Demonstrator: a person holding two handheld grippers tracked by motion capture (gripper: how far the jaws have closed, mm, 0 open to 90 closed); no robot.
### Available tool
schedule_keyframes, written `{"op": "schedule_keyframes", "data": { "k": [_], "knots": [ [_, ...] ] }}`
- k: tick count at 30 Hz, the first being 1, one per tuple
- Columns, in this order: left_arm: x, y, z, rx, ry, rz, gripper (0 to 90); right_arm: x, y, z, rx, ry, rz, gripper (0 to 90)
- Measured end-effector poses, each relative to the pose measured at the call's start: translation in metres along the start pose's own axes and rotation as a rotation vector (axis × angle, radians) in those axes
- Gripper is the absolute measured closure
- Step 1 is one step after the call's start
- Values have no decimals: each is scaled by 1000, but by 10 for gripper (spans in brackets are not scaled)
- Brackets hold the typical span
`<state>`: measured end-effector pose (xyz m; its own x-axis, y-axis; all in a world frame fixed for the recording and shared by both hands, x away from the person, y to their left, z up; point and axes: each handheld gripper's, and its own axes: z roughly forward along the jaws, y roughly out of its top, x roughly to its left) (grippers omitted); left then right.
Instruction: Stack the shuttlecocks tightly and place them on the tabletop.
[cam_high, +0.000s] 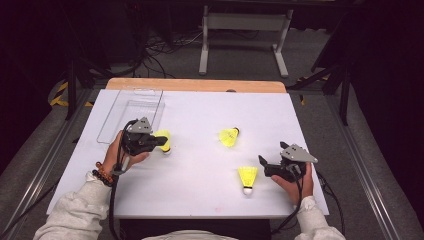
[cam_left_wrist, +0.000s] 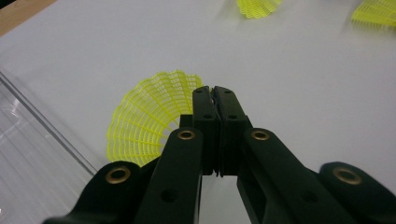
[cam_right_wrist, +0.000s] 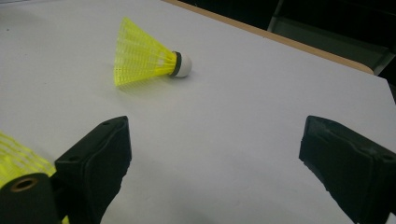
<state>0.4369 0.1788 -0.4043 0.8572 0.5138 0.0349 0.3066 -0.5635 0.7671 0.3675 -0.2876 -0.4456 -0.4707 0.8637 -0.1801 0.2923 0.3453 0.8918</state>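
Three yellow shuttlecocks lie on the white table (cam_high: 200, 115). My left gripper (cam_high: 161, 141) has its jaws shut together (cam_left_wrist: 214, 91) right at the left shuttlecock (cam_high: 163, 136). The shuttlecock's mesh skirt (cam_left_wrist: 144, 116) fans out beside and under the left jaw. I cannot tell whether its rim is pinched. My right gripper (cam_high: 264, 167) rests on the table with its jaws wide open (cam_right_wrist: 212, 154) and nothing between them. The near shuttlecock (cam_high: 247, 178) stands just left of it, and its skirt (cam_right_wrist: 18, 158) shows by the left jaw. The middle shuttlecock (cam_high: 229, 136) (cam_right_wrist: 144, 58) lies on its side farther off.
A clear plastic tray (cam_high: 132, 115) (cam_left_wrist: 28, 154) sits at the table's far left, just behind my left gripper. A wooden edge (cam_high: 195, 85) runs along the table's far side. Beyond it are a white stand and cables on the floor.
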Motion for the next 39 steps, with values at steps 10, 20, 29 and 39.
{"op": "schedule_keyframes", "data": {
  "k": [10, 20, 29, 39],
  "knots": [
    [4, 15, 4, -3, 55, 36, 891, -1, -1, 0, 0, -1, 5, 96],
    [-5, 30, 26, 72, 34, 106, 883, -1, -1, 1, 4, 4, 3, 96],
    [-19, 52, 47, 134, 0, 171, 862, -1, -1, 0, 4, 11, 6, 96],
    [-33, 64, 74, 188, -29, 201, 856, 0, -1, 0, 3, 28, 0, 96]
  ]
}}
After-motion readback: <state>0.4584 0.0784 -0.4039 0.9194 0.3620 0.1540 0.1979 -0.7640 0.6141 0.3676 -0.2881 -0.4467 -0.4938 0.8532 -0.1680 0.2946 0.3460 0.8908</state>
